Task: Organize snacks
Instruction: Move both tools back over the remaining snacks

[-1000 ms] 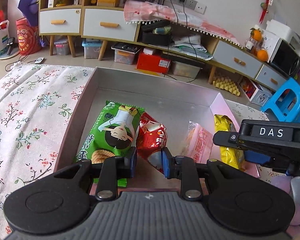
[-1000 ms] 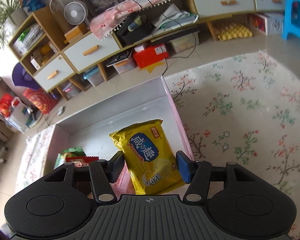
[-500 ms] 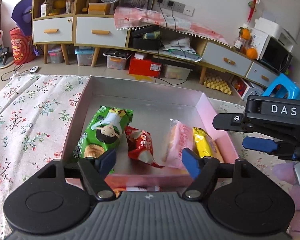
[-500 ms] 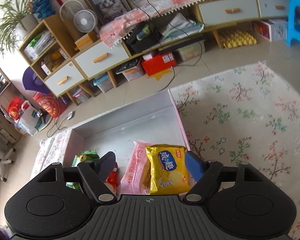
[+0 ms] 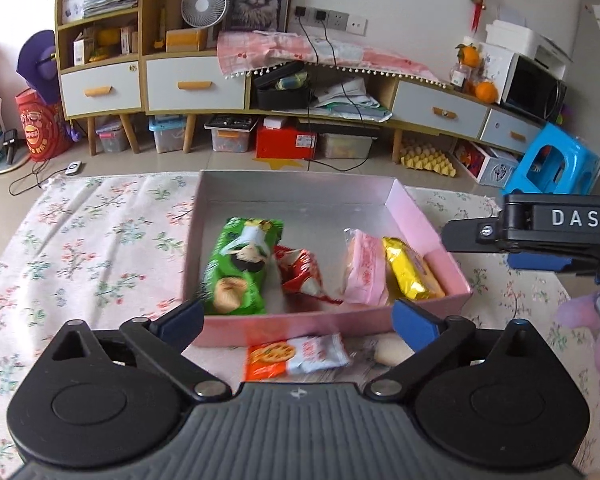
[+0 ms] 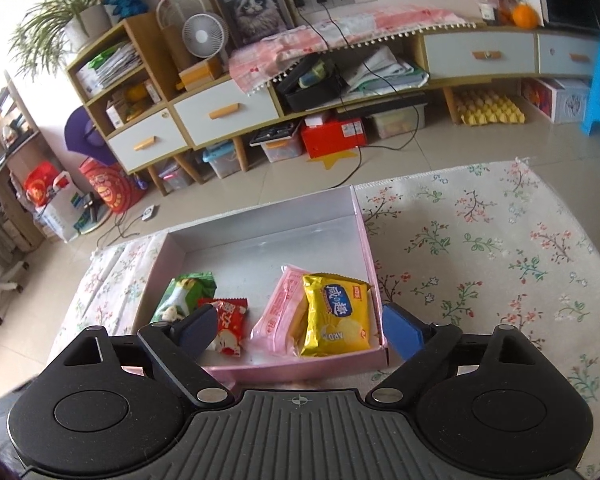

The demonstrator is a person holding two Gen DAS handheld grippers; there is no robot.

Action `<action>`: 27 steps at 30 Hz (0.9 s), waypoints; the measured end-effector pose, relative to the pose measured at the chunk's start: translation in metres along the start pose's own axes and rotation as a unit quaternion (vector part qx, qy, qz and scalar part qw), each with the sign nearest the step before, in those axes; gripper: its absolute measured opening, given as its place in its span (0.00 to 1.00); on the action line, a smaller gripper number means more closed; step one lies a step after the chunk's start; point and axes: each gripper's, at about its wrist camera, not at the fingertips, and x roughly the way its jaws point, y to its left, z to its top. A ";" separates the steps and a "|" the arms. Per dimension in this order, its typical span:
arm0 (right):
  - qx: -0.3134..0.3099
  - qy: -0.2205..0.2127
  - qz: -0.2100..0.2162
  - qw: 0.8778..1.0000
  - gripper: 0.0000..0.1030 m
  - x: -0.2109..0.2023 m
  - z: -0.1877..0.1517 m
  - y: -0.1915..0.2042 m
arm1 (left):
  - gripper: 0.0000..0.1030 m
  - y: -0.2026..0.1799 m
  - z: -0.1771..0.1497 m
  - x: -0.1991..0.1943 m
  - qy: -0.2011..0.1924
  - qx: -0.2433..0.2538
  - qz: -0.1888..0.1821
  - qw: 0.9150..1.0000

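Observation:
A pink box (image 5: 428,224) with a grey inside stands on the floral cloth. A green pack (image 5: 240,268), a red pack (image 5: 300,276), a pink pack (image 5: 364,272) and a yellow pack (image 5: 410,268) lie in it side by side. My left gripper (image 5: 296,320) hovers over the box's near wall, its jaws opening with nothing between them. My right gripper (image 6: 300,332) hangs over the near right corner above the yellow pack (image 6: 340,312), jaws opening and not touching it. An orange-and-white pack (image 5: 296,356) and a small pale item (image 5: 392,352) lie outside the box's near wall.
The right gripper (image 5: 512,252) juts in from the right in the left wrist view, with a purple-gloved hand (image 5: 580,320) behind it. Floral cloth (image 6: 480,260) spreads on both sides of the box (image 6: 366,248). Beyond are tiled floor, low cabinets and a blue stool (image 5: 552,164).
The left gripper let go of the red pack and the right let go of the yellow pack; both packs now lie in the box. Both grippers opened wide, rose and drew back.

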 end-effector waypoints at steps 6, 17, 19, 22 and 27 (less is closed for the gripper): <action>-0.022 -0.004 -0.007 1.000 0.93 -0.013 -0.008 0.002 | 0.99 0.016 -0.011 -0.011 0.009 0.014 0.008 1.000; -0.085 -0.001 -0.024 0.996 0.94 -0.028 -0.030 0.000 | 0.99 0.043 -0.035 -0.024 0.032 0.052 0.040 0.997; -0.092 0.007 -0.038 0.995 0.94 -0.027 -0.035 -0.003 | 1.00 0.047 -0.038 -0.025 0.038 0.054 0.043 0.997; -0.098 0.019 -0.057 0.993 0.94 -0.028 -0.041 -0.010 | 0.99 0.051 -0.042 -0.024 0.049 0.047 0.041 0.997; -0.109 0.033 -0.069 0.991 0.94 -0.031 -0.051 -0.021 | 0.99 0.056 -0.046 -0.024 0.057 0.043 0.029 0.997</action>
